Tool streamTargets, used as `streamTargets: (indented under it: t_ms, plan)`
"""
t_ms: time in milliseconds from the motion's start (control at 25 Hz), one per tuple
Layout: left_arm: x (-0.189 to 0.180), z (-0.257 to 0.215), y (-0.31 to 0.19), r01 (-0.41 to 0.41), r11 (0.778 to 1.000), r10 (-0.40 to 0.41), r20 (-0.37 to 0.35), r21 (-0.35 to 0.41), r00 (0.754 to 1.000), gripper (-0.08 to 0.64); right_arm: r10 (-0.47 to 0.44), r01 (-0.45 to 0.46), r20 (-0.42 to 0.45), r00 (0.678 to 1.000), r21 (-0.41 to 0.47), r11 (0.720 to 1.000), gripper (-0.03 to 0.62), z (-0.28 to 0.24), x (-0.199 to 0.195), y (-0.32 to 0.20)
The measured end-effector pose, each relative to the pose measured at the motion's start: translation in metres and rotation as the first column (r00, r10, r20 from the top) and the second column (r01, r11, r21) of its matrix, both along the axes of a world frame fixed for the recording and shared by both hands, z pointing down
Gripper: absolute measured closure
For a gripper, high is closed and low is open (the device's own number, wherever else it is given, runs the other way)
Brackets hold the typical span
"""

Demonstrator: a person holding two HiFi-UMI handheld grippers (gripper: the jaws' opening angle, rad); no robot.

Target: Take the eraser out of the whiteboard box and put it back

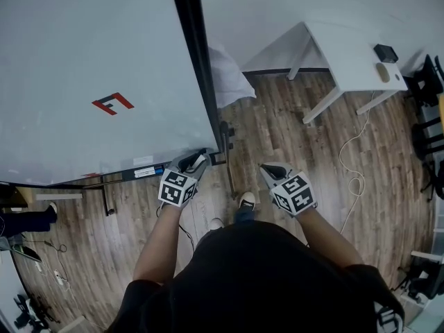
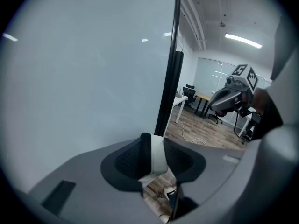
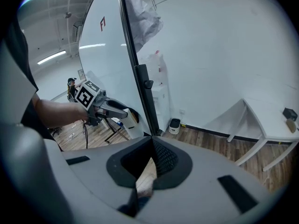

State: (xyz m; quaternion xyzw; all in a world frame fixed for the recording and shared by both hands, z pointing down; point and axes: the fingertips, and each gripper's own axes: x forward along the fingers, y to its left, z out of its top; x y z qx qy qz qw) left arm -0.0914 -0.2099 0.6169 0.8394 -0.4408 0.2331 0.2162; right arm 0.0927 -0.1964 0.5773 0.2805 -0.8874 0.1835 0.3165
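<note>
Two hand-held claws hang low before a large whiteboard (image 1: 83, 61) as a person in a black top stands over a wooden floor (image 1: 277, 130). The left claw (image 1: 196, 161) is clamped on the eraser (image 2: 158, 155), a white block with a dark felt face held upright between the pads. It sits just off the board's lower right corner, beside the black frame (image 1: 198, 61). That puts the eraser close to the right end of the tray (image 1: 125, 176) along the board's bottom edge; whether it touches the tray cannot be told. A small blue item (image 1: 159, 169) lies in the tray just left of the claw. The right claw (image 1: 272, 171) hovers near its partner and apart from the board. Its tips are drawn together with nothing between them, and floorboards show through the gap behind the pads. A red mark (image 1: 112, 103) stands on the board's pale face. At upper right, well apart from both claws, a white surface (image 1: 347, 61) carries a small dark object (image 1: 386, 53) and a round tan one (image 1: 383, 72). A white cable (image 1: 354, 165) loops across the floor below it. The person's shoes (image 1: 247, 200) show between the forearms.
</note>
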Motion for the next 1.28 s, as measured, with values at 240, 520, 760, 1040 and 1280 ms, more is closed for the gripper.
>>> streamTargets:
  t_ms: [240, 520, 760, 1040, 1280]
  plan:
    - [-0.002, 0.018, -0.001, 0.023, 0.999, -0.023, -0.015, -0.029, 1.0, 0.408, -0.014, 0.014, -0.011, 1.0, -0.014, 1.0, 0.598, 0.005, -0.001, -0.003]
    - [-0.003, 0.041, -0.005, 0.028, 0.998, -0.03, -0.022, -0.062, 0.999, 0.408, -0.032, 0.032, -0.021, 0.999, -0.021, 0.999, 0.598, 0.01, -0.005, -0.008]
    - [-0.003, 0.051, -0.007, 0.033, 0.996, -0.035, -0.025, -0.078, 0.999, 0.408, -0.032, 0.032, -0.026, 0.999, -0.025, 0.999, 0.598, 0.012, -0.004, -0.01]
    - [-0.001, 0.06, -0.007, 0.033, 0.995, -0.035, -0.021, -0.091, 0.999, 0.407, -0.028, 0.027, -0.03, 0.999, -0.028, 0.999, 0.598, 0.015, -0.004, -0.01]
    - [0.002, 0.062, -0.009, 0.025, 0.996, -0.027, -0.018, -0.089, 0.999, 0.403, -0.024, 0.023, -0.027, 0.999, -0.029, 0.999, 0.598, 0.015, -0.004, -0.009]
